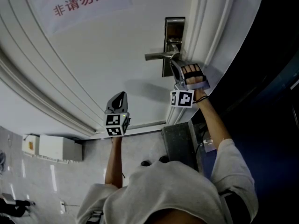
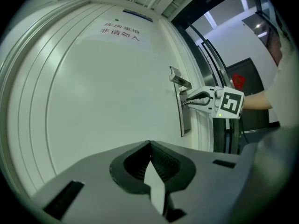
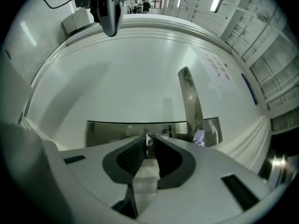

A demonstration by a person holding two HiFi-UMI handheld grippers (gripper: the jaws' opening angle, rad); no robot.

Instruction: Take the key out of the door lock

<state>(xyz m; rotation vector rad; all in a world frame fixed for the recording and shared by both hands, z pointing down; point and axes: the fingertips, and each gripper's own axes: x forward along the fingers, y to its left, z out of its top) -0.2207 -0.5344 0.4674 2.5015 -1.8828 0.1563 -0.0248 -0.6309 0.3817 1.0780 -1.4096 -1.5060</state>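
Your right gripper (image 3: pixel 147 139) is up against the lock plate (image 3: pixel 112 129) on the white door (image 1: pixel 103 55). Its jaws are nearly together, pinched on the key (image 3: pixel 147 143). Only a thin metal edge and a small round bit of the key show between the tips.

The key's long axis runs the same way as the jaws. It points straight ahead of the gripper into the plate, with the head end toward you. The key is still in the lock, right at the jaw tips. How deep the shaft sits can't be seen.

The lever handle (image 3: pixel 189 97) is just right of the jaws in the right gripper view. It sticks out from the plate and is not touching the gripper. In the head view the right gripper (image 1: pixel 174 66) sits just under the handle (image 1: pixel 159 56), with your gloved hand (image 1: pixel 192 73) behind it.

Your left gripper (image 2: pixel 150 146) has its jaws closed tip to tip with nothing between them. It hangs in front of the bare door panel, well apart from the lock, pointing at the door. In its view the right gripper (image 2: pixel 186 101) is ahead and to the right, at the plate. In the head view the left gripper (image 1: pixel 120 97) is below and left of the handle. A sign with red characters (image 1: pixel 79 1) is on the door above it.
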